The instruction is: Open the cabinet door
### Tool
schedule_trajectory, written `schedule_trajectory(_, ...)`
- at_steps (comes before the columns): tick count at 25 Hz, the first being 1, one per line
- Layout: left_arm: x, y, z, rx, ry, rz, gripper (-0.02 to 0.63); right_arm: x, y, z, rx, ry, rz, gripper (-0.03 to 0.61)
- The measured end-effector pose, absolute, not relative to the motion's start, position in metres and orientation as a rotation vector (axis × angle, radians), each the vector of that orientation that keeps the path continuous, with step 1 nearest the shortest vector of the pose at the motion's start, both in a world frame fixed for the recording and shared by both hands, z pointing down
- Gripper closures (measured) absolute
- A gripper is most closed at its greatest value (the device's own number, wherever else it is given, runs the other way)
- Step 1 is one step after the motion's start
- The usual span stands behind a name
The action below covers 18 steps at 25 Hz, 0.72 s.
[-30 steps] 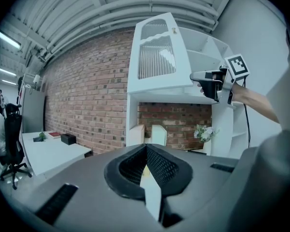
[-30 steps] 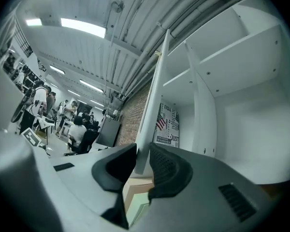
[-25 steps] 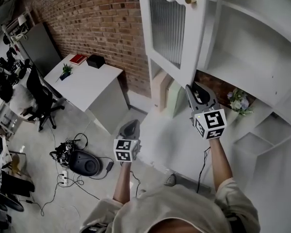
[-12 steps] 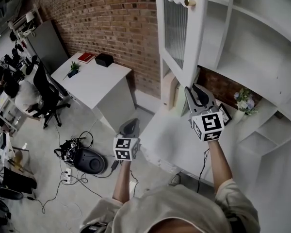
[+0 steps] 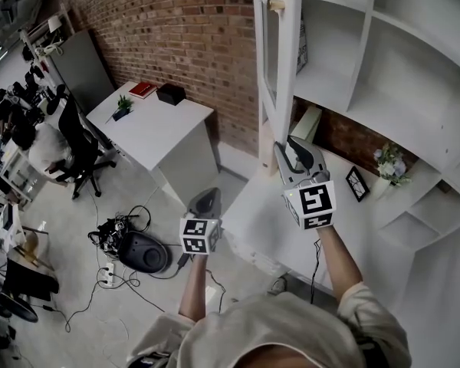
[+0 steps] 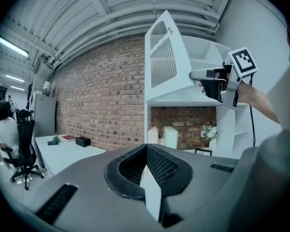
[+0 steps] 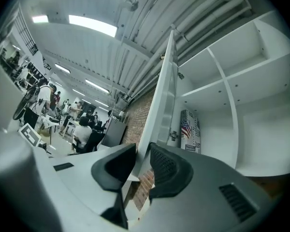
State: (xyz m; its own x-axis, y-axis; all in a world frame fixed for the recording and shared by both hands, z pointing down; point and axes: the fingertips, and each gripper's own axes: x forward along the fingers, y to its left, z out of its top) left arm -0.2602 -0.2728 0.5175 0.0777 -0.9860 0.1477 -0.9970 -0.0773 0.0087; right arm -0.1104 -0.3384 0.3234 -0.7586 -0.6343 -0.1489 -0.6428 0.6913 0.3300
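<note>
The white cabinet door (image 5: 270,52) with ribbed glass and a brass knob (image 5: 276,6) stands swung wide, edge-on in the head view. My right gripper (image 5: 290,150) is at the door's bottom corner. In the right gripper view the door's lower edge (image 7: 166,81) runs between the jaws of that gripper (image 7: 143,149), both tips touching it while the jaws are opening. The left gripper (image 5: 207,198) hangs lower left, away from the cabinet, shut with nothing in it (image 6: 146,146). The left gripper view shows the door (image 6: 162,57) and the right gripper (image 6: 195,75) under it.
Open white shelves (image 5: 383,75) lie behind the door, holding a flag-printed box (image 7: 189,129). Flowers (image 5: 389,163) and a small frame (image 5: 357,182) sit on the counter. A white desk (image 5: 149,125), an office chair (image 5: 77,156) and floor cables with a black device (image 5: 138,251) are left, along a brick wall.
The door has swung further open, from showing its glass face to edge-on. My right gripper moved left with its bottom corner. The left gripper has barely shifted.
</note>
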Motion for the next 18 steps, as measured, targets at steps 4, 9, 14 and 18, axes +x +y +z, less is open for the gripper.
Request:
schedule_trajectory(4, -0.268, -0.266, 0.516, 2.193, -2.092, 0.151, 0.588, -0.128, -0.327, 0.322, -1.035, 2.883, 0.592, 0.465)
schedule_trajectory(9, -0.287, -0.256, 0.515, 2.129, -2.149, 0.155, 0.588, -0.151, -0.32, 0.321, -1.011, 2.88, 0.618, 0.457)
schedule_trajectory(14, -0.299, -0.245, 0.519, 2.077, -2.193, 0.158, 0.588, -0.166, -0.315, 0.324, -0.998, 2.871, 0.632, 0.454)
schedule_trajectory(18, -0.304, -0.239, 0.518, 2.051, -2.217, 0.153, 0.588, -0.182, -0.311, 0.322, -0.956, 2.883, 0.63, 0.453)
